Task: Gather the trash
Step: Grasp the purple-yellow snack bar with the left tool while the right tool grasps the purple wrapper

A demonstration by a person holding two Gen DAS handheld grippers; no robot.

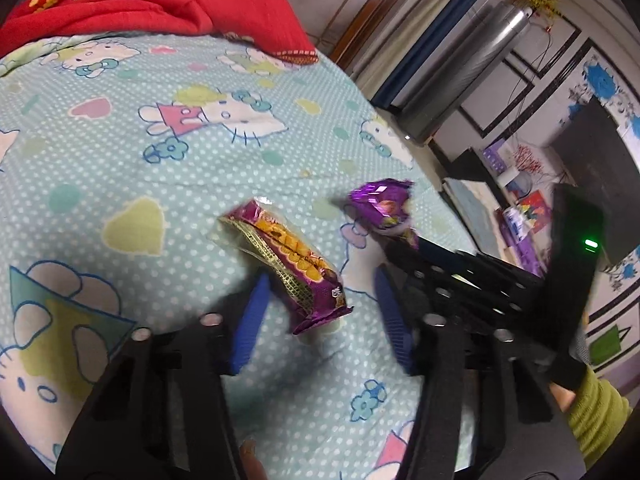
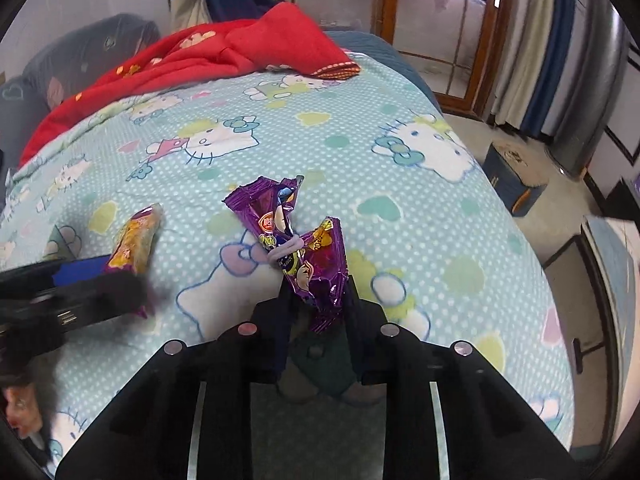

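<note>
Nearest the left wrist camera, the left gripper (image 1: 320, 280) stands wide open, its blue fingers (image 1: 252, 320) set on either side of the snack packet (image 1: 286, 264), which lies on the bedsheet (image 1: 160, 160) between them. The packet runs slantwise across the gap, its near sealed end a little raised off the cloth; neither pad appears to touch it yet. To close well, the person would likely do best to turn the gripper so the pads meet the packet's long flat sides, come low enough to get under its edge without pinching the soft sheet, and squeeze near the middle so the slippery film does not swing or slide out.

The packet is a long purple wrapper with a yellow and orange snack picture and a pale checked side, still puffed rather than flattened.

In the right wrist view, the right gripper (image 2: 316, 300) is clamped narrow on the purple wrapper (image 2: 316, 264), pinching its lower end. This one is crumpled foil with cartoon print, twisted at the waist by a lilac band (image 2: 286, 248), its upper half flaring forward over the sheet. In the left view it shows beyond the packet, near the bed's edge.

Farther off, a red blanket (image 2: 224, 56) is heaped at the head of the bed, and beyond it are curtains (image 2: 528, 40) and a wooden-framed door (image 2: 436, 32).
</note>
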